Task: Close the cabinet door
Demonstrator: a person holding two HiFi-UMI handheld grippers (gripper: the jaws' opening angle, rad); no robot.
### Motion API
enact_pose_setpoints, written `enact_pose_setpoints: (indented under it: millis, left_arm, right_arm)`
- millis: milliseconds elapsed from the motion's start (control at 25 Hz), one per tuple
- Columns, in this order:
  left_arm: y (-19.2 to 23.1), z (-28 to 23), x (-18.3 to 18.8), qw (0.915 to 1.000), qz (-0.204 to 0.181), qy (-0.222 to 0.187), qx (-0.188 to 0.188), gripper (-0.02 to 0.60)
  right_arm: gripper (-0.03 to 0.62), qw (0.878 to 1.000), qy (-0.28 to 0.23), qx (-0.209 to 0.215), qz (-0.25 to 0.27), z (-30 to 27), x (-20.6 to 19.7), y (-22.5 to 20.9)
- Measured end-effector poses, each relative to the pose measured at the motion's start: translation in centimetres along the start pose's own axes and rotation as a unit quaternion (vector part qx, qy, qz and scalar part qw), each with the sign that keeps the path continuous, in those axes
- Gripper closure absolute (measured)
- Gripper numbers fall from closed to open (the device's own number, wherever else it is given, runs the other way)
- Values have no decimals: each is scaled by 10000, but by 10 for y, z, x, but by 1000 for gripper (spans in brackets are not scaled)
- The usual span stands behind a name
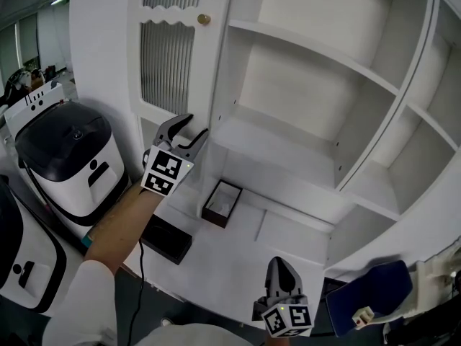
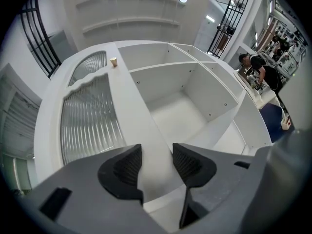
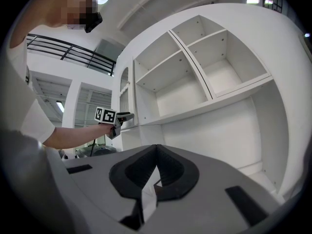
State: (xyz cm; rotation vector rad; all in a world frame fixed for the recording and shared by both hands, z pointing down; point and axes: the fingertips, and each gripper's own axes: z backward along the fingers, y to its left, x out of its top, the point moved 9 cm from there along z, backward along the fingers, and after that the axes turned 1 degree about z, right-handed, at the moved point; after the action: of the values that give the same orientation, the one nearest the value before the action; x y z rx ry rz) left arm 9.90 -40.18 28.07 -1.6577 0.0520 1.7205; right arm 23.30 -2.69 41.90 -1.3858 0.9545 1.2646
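Note:
The white cabinet door (image 1: 169, 63), with ribbed glass panels and a small brass knob (image 1: 204, 19), stands at the left of the open shelves (image 1: 302, 85). My left gripper (image 1: 196, 126) straddles the door's free edge low down, one finger on each side, closed on it. In the left gripper view the door's white stile (image 2: 129, 106) runs between the pads (image 2: 127, 167) up to the knob (image 2: 113, 62). My right gripper (image 1: 281, 267) hangs low in front of the cabinet, shut with nothing in it (image 3: 156, 147), well away from the door.
White and black appliances (image 1: 68, 157) stand on the floor at the left. A small dark open box (image 1: 222, 202) and a flat black box (image 1: 167, 238) lie on the low white surface. A blue object (image 1: 367, 290) sits at the lower right. A person (image 2: 258, 72) stands far off.

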Motion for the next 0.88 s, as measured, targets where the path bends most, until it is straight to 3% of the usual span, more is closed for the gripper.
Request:
enact_pose_setpoints:
  millis: [560,880]
  left_arm:
    - [0,-15,-7,9996,-277,7,104,402]
    - [7,-14,-4,10000,-17,2,-29,418]
  right_arm:
    - [595,9991,-91,-415,75,23,1,1]
    - [595,9997,-181,-134,69,18,2,10]
